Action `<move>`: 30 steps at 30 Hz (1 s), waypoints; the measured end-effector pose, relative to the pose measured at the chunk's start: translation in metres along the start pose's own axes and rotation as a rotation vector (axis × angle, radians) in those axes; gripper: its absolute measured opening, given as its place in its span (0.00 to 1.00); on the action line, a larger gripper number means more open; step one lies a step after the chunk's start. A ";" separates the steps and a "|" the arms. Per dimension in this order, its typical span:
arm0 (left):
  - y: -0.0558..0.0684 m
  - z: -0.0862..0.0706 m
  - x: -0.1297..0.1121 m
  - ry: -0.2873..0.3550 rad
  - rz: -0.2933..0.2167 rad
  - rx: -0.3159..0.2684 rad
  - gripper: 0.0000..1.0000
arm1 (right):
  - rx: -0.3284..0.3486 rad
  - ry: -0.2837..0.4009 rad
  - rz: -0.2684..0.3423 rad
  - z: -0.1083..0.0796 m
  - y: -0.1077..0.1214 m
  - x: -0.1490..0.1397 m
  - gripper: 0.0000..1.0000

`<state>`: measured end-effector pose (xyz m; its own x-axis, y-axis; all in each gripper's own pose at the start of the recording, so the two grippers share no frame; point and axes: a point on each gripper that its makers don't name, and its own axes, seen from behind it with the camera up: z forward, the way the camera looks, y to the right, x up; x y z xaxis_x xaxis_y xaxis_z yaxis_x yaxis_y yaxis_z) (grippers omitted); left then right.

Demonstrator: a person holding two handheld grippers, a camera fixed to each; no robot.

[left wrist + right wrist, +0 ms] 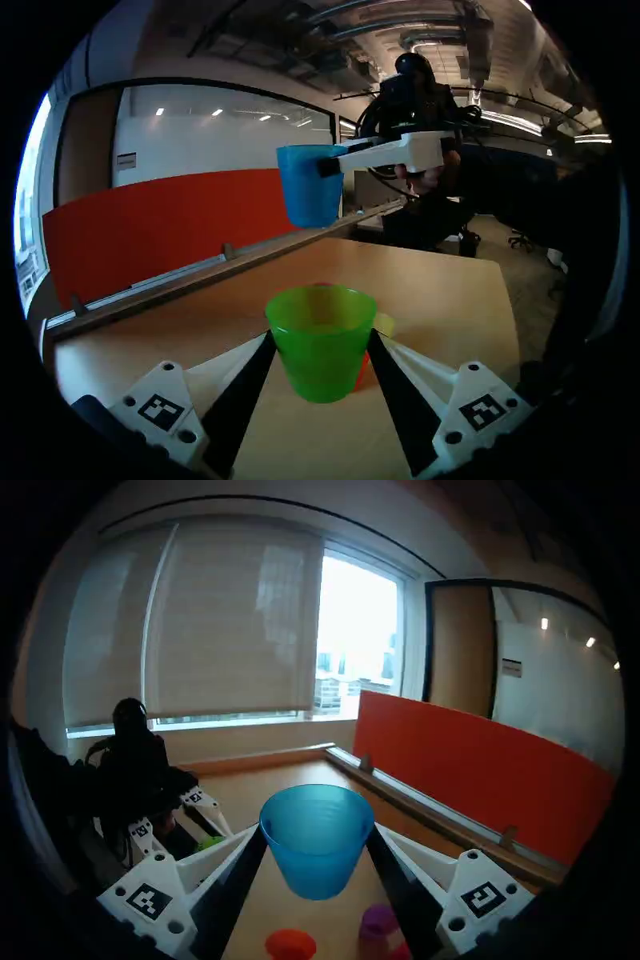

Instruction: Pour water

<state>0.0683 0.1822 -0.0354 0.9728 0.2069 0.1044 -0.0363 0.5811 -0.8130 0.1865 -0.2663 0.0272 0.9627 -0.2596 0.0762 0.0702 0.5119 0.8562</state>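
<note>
A green cup (322, 356) stands upright between my left gripper's fingers, and the left gripper (322, 340) is shut on its sides just above the wooden table (448, 296). Farther off, my right gripper (330, 166) holds a blue cup (309, 188) upright, high above the table's far side. In the right gripper view the same blue cup (316, 852) sits upright between the fingers, with the right gripper (316, 832) shut on it. The left gripper (188, 832) appears low at the left there, with a sliver of the green cup (210, 842). I cannot tell whether either cup holds water.
A red cup (290, 944) and a purple cup (378, 924) stand on the table below the blue cup. A yellow cup (386, 323) peeks out behind the green one. A red partition (160, 232) with a rail lines one table edge. A person (424, 104) holds the right gripper.
</note>
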 end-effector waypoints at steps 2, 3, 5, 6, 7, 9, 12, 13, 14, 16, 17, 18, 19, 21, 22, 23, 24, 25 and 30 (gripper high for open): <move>0.001 0.002 -0.004 -0.016 0.003 -0.003 0.82 | -0.004 -0.015 -0.005 -0.002 0.001 -0.008 0.90; 0.001 0.003 -0.007 -0.025 0.005 -0.004 0.82 | -0.006 -0.023 -0.008 -0.004 0.002 -0.013 0.90; 0.003 0.005 -0.011 -0.040 0.009 -0.009 0.82 | -0.007 -0.039 -0.013 -0.006 0.003 -0.021 0.90; 0.003 0.006 -0.013 -0.048 0.012 -0.012 0.82 | -0.008 -0.048 -0.016 -0.008 0.003 -0.026 0.90; 0.004 0.007 -0.016 -0.055 0.013 -0.014 0.82 | -0.008 -0.055 -0.017 -0.009 0.003 -0.030 0.90; 0.005 0.008 -0.020 -0.070 0.016 -0.019 0.82 | -0.009 -0.071 -0.019 -0.012 0.002 -0.039 0.90; 0.006 0.009 -0.026 -0.089 0.022 -0.022 0.82 | -0.008 -0.088 -0.018 -0.015 0.002 -0.049 0.90; 0.007 0.010 -0.028 -0.096 0.023 -0.023 0.82 | -0.007 -0.093 -0.018 -0.016 0.001 -0.052 0.90; 0.007 0.010 -0.030 -0.102 0.025 -0.024 0.82 | -0.006 -0.098 -0.018 -0.017 0.001 -0.055 0.90; 0.007 0.011 -0.034 -0.117 0.029 -0.026 0.82 | -0.002 -0.109 -0.018 -0.019 0.000 -0.060 0.90; 0.007 0.011 -0.036 -0.124 0.031 -0.027 0.82 | 0.000 -0.115 -0.019 -0.020 -0.001 -0.063 0.90; 0.008 0.011 -0.038 -0.132 0.033 -0.028 0.82 | 0.003 -0.122 -0.019 -0.021 -0.002 -0.066 0.90; 0.008 0.012 -0.040 -0.138 0.035 -0.030 0.82 | 0.005 -0.128 -0.022 -0.021 -0.003 -0.069 0.90; 0.009 0.013 -0.044 -0.151 0.040 -0.033 0.82 | 0.010 -0.140 -0.026 -0.023 -0.005 -0.074 0.90; 0.010 0.013 -0.045 -0.155 0.041 -0.035 0.82 | 0.013 -0.144 -0.026 -0.023 -0.006 -0.077 0.90; 0.010 0.013 -0.046 -0.160 0.043 -0.036 0.82 | 0.016 -0.149 -0.027 -0.024 -0.008 -0.079 0.90; 0.011 0.013 -0.047 -0.164 0.044 -0.037 0.82 | 0.019 -0.153 -0.028 -0.024 -0.009 -0.082 0.90; 0.011 0.013 -0.049 -0.169 0.044 -0.039 0.82 | 0.022 -0.157 -0.027 -0.025 -0.010 -0.084 0.90; 0.013 0.014 -0.057 -0.197 0.050 -0.047 0.82 | 0.039 -0.174 -0.022 -0.027 -0.015 -0.094 0.90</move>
<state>0.0090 0.1888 -0.0437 0.9064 0.3870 0.1693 -0.0683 0.5297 -0.8455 0.1020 -0.2274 -0.0071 0.9009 -0.4102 0.1418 0.0776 0.4735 0.8774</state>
